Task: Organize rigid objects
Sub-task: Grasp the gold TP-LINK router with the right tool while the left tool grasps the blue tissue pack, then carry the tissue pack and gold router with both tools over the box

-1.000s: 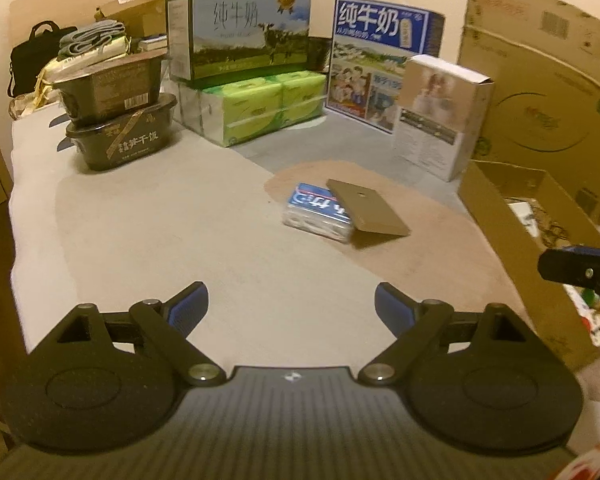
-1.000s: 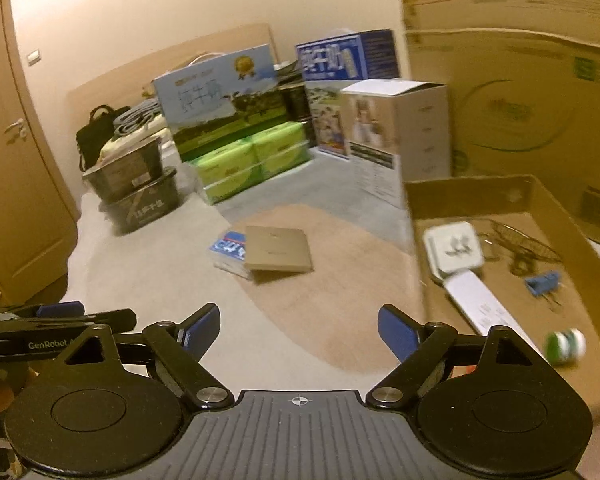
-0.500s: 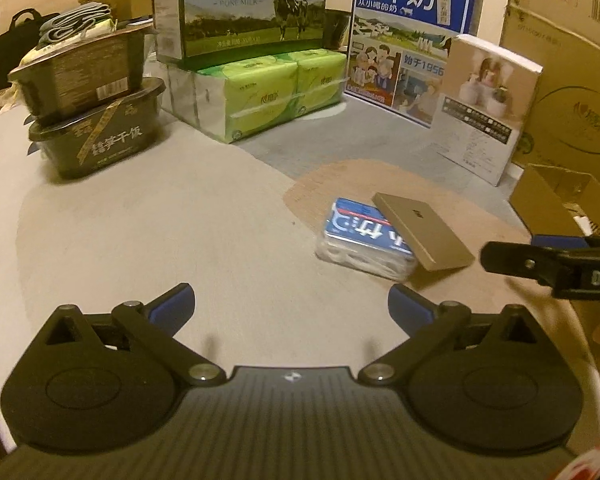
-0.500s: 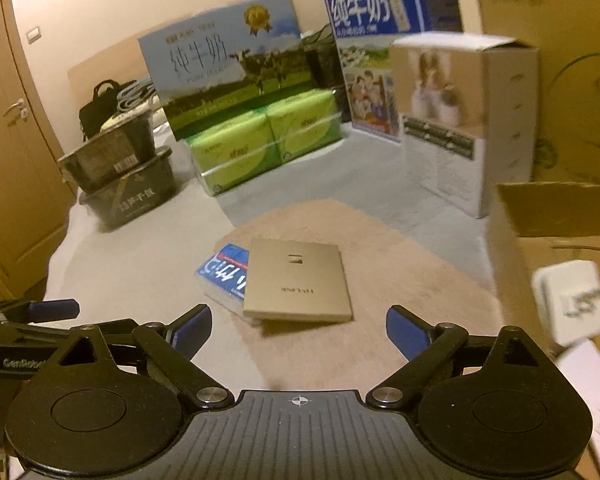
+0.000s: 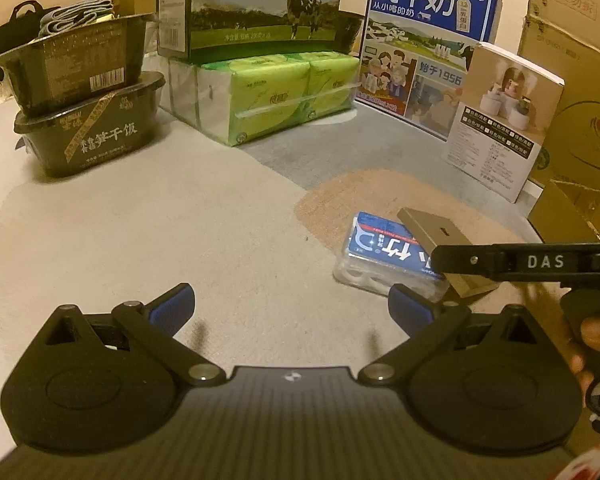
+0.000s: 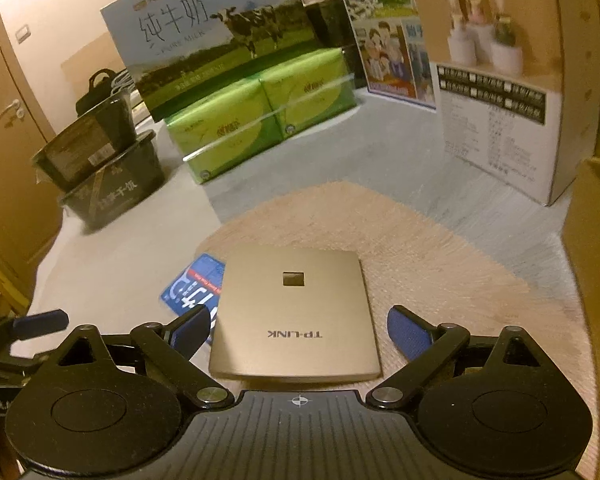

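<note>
A flat gold TP-LINK box [image 6: 294, 312] lies tilted on a blue-labelled tissue pack [image 6: 196, 290] on the tan rug. My right gripper [image 6: 298, 330] is open, its blue fingertips on either side of the box's near part, not touching it. In the left wrist view the gold box [image 5: 434, 232] leans on the tissue pack [image 5: 384, 256], and the right gripper's black arm [image 5: 528, 262] crosses over the box. My left gripper [image 5: 290, 306] is open and empty, low over the pale mat, left of the pack.
Two stacked dark food tubs [image 5: 88, 120] stand at the left. Green tissue packs [image 5: 276, 96] under a milk carton box [image 5: 252, 4], a blue milk box [image 5: 424, 44] and a white humidifier box [image 5: 500, 120] line the back. An open cardboard box [image 5: 572, 212] is at the right.
Both grippers moved forward toward the gold box and tissue pack. The right gripper swung left, away from the cardboard box, and now straddles the gold box.
</note>
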Motion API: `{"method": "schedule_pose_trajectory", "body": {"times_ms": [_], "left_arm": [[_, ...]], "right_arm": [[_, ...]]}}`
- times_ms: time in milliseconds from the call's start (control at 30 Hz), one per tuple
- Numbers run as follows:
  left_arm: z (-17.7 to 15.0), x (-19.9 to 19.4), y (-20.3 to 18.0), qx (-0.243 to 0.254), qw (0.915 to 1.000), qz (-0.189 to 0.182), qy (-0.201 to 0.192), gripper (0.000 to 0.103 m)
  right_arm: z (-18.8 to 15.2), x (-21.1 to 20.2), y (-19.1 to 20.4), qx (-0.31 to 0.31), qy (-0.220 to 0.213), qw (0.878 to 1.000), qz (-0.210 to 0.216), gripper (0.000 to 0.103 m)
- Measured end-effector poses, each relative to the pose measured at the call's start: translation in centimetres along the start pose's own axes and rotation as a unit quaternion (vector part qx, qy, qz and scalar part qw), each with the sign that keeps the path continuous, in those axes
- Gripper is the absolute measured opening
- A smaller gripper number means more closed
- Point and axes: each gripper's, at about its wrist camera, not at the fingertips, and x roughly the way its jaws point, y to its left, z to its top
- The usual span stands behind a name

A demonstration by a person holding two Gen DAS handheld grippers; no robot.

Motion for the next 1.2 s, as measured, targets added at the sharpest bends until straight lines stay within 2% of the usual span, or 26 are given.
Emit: {"method": "schedule_pose_trajectory", "body": {"times_ms": [133, 167, 233, 500, 700, 900, 967, 1067, 1200], "left_arm": [[-0.2, 0.5, 0.1, -0.005, 1.0000, -0.004, 0.002, 0.102], [-0.1, 0.5, 0.1, -0.004, 1.0000, -0.005, 0.003, 0.102], [0.0, 0.5, -0.1, -0.001, 0.9999, -0.012, 0.002, 0.102], [0.9, 1.5, -2.5, 0.021, 0.9979, -0.061, 0.004, 0.102], [1.2, 3.9, -4.8, 0.071, 0.9939, -0.084, 0.006, 0.102], [1.4, 5.8, -5.4, 0.097, 0.9907, -0.095, 0.000, 0.102], [1.4, 6.3, -5.4, 0.099, 0.9892, -0.108, -0.008, 0.098], [1.5, 7.0, -5.8, 0.115, 0.9883, -0.100, -0.002, 0.089], [1.3, 7.4, -6.2, 0.126, 0.9872, -0.098, 0.007, 0.085]], "right_arm": [[0.1, 0.3, -0.5, 0.011, -0.002, 1.000, 0.010, 0.093], [0.1, 0.2, -0.5, 0.013, -0.003, 1.000, 0.013, 0.085], [0.2, -0.2, -0.5, 0.015, -0.003, 1.000, 0.014, 0.085], [-1.3, -3.3, -0.7, -0.015, -0.023, 0.996, -0.083, 0.085], [-2.4, -3.7, -1.1, -0.038, -0.017, 0.994, -0.100, 0.085], [-3.5, -3.2, -1.0, -0.075, -0.011, 0.990, -0.117, 0.085], [-3.9, -3.0, -0.7, -0.091, -0.012, 0.988, -0.122, 0.085], [-4.2, -2.7, -0.5, -0.111, -0.010, 0.985, -0.129, 0.085], [-4.4, -2.5, -0.5, -0.121, -0.013, 0.984, -0.131, 0.086]]}}
